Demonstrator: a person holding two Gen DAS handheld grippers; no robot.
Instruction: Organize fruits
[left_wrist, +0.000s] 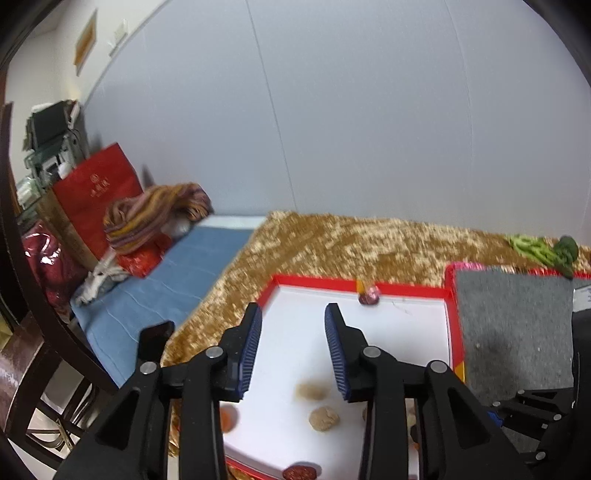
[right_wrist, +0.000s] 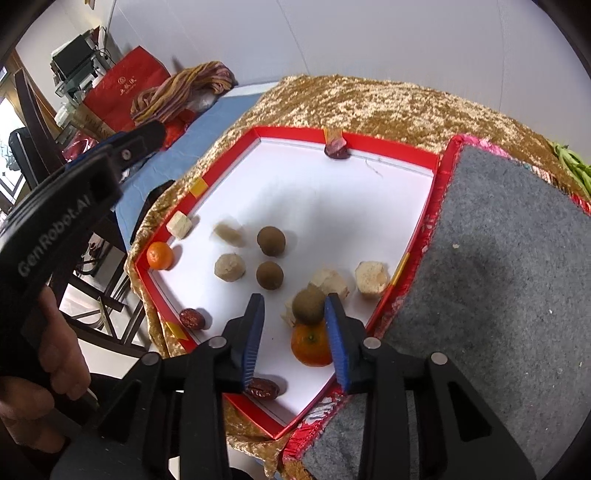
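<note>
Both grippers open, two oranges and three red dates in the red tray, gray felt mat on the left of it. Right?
Not quite. In the right wrist view the gray felt mat lies to the right of the red tray, not left. The rest holds.

A red-rimmed white tray holds fruit. Two round orange tangerines: one in the left corner, one near the front. Three round brown longans. Three wrinkled dark red dates. About six pale peeled chunks, among them a cube and a lump.
</note>
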